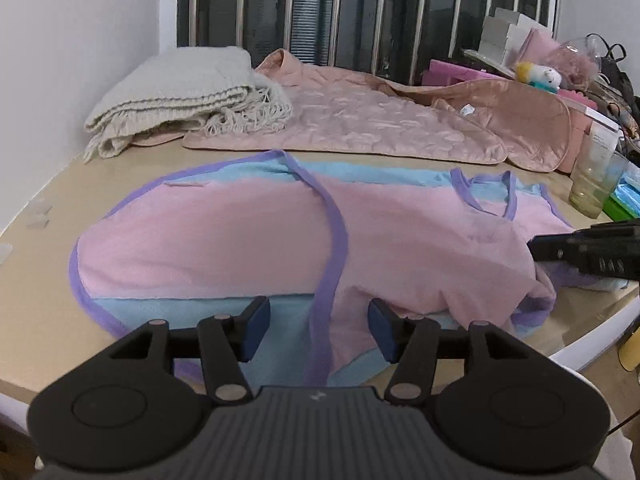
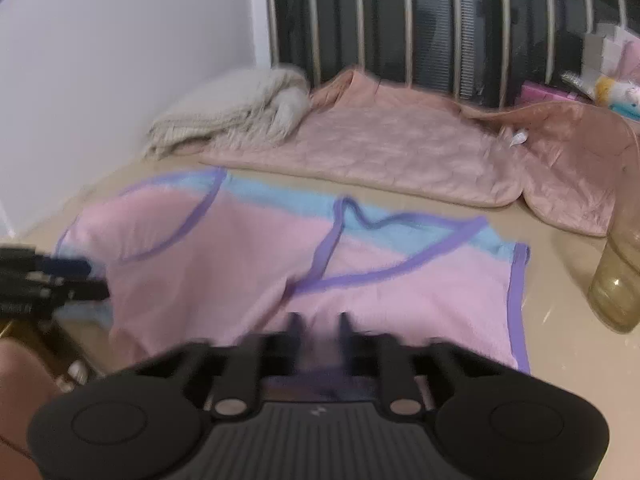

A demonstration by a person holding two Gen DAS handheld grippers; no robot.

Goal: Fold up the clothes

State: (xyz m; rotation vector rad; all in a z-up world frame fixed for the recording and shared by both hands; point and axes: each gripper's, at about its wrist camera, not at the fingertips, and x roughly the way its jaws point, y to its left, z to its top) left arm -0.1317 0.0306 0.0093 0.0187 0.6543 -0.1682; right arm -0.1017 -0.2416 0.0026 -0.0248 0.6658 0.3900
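Your left gripper [image 1: 319,330] hovers at the near edge of the pink garment [image 1: 256,236], its blue-padded fingers [image 1: 256,326] spread wide with nothing between them but the cloth lying below — the purple trim band [image 1: 332,256] runs down the garment and passes under the gap. The garment lies flat on the beige desk [image 1: 48,312], pink on top with light blue showing along the far and near edges and purple binding all round.

Your right gripper [image 2: 318,326] sits at the garment's other end, by the neck opening [image 2: 360,216]. Its fingers [image 2: 294,322] stand close together, and the pink cloth bunches right at their tips, but the right wrist view is blurred — you cannot tell whether they pinch the fabric. In the left wrist view it enters from the right edge, with the cloth rumpled beside it.

Beyond the garment lie a pink quilted jacket [image 1: 360,124] and a folded cream knitted blanket [image 1: 180,92] with a fringe, just beside each other. A yellowish plastic cup [image 1: 596,184] stands near the garment's right end. A small white tag [image 1: 466,111] on the jacket is too small to read.
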